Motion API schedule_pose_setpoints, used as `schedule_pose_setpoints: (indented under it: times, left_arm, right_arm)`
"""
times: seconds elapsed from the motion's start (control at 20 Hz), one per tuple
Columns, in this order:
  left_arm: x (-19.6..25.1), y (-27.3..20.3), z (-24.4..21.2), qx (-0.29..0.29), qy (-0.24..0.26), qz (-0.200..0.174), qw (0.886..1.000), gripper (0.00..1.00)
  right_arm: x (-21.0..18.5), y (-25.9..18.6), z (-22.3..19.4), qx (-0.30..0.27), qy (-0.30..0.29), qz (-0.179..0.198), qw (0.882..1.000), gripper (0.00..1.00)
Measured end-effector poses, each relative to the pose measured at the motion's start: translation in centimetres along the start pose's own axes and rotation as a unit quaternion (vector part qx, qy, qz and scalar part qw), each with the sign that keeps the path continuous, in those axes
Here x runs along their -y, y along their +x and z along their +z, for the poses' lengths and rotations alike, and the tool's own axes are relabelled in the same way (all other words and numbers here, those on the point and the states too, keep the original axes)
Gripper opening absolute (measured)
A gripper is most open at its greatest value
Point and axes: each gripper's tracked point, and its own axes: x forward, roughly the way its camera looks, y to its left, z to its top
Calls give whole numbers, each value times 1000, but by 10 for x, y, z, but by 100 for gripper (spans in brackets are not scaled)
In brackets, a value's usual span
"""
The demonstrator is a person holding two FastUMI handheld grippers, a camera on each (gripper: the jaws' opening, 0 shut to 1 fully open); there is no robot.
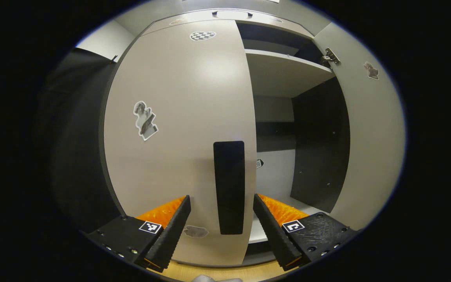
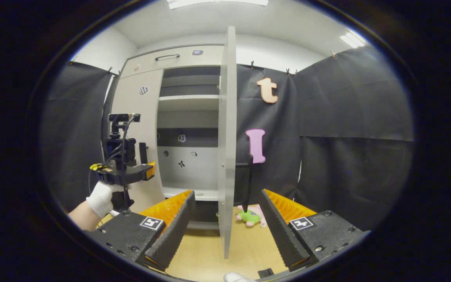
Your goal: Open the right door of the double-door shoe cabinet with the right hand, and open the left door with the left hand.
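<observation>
The left door (image 1: 178,129) of the shoe cabinet is pale grey with stickers and looks closed. Its black vertical handle (image 1: 229,188) stands between the fingers of my open left gripper (image 1: 221,197), which touch nothing. The right door (image 1: 370,137) is swung wide open, baring the shelves (image 1: 284,74). In the right gripper view that right door (image 2: 227,137) shows edge-on, its black handle (image 2: 249,184) on the far side. My right gripper (image 2: 227,192) is open, one finger on each side of the door's edge, apart from it. The left gripper (image 2: 149,169), held by a gloved hand (image 2: 102,197), hovers at the left door (image 2: 141,117).
A drawer with a handle (image 2: 166,57) tops the cabinet. A green and pink plush toy (image 2: 251,216) lies on the wooden floor (image 2: 206,250) behind the open right door. Black cloth walls (image 2: 350,149) close in the booth on both sides.
</observation>
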Motion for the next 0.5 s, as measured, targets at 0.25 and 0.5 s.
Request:
schedule_pose_setpoints:
  times: [0.25, 0.5]
  left_arm:
    - [7, 12, -13, -19, -7, -5, 1000, 65]
    - [8, 14, -11, -11, 0, -6, 1000, 27]
  right_arm:
    - [0, 4, 0, 0, 3, 6, 1000, 100]
    - [-1, 3, 0, -1, 6, 11, 1000, 100]
